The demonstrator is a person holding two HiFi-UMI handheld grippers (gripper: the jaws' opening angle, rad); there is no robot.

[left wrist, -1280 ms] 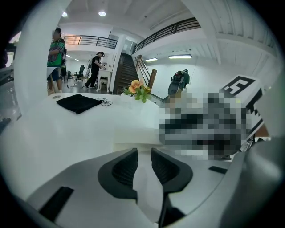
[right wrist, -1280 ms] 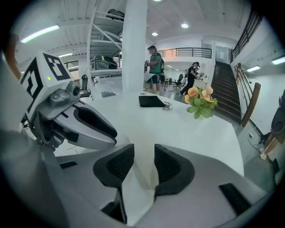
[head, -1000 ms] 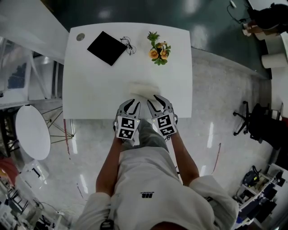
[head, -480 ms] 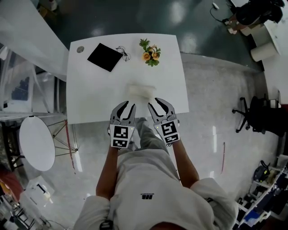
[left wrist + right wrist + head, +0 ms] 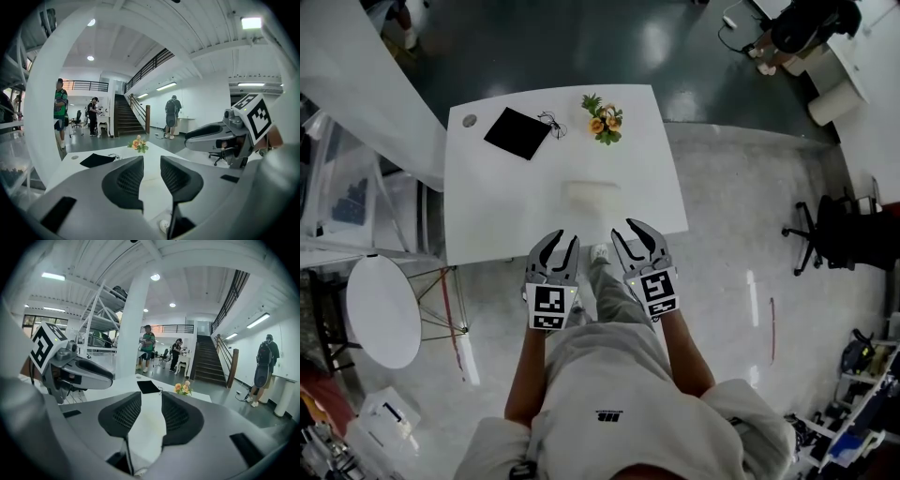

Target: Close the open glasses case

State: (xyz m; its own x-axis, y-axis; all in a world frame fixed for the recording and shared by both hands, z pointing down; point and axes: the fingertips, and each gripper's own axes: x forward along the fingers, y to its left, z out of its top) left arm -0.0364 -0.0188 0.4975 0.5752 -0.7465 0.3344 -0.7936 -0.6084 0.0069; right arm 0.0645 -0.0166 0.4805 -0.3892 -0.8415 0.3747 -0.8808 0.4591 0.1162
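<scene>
The glasses case sits on the white table, a pale oblong a little in from the near edge and roughly midway across (too washed out in the head view to tell how far its lid stands open). Behind it, toward the far edge, a small bunch of orange flowers stands just to its right. A pair of glasses lies left of the flowers, touching the corner of a black square pad. A round grommet marks the far-left corner.

Now the grippers: both hang off the table's near edge, over the floor, well short of the case, with bare tabletop between. The left gripper has its fingers a narrow gap apart, holding nothing; its own view shows white table through the gap. The right gripper is the same, parted slightly and empty, pads facing each other. A shoe shows between the two.

Around the table there is a round white side table to the left and a black office chair off to the right. The gripper views add a staircase, a white pillar and people standing far back.
</scene>
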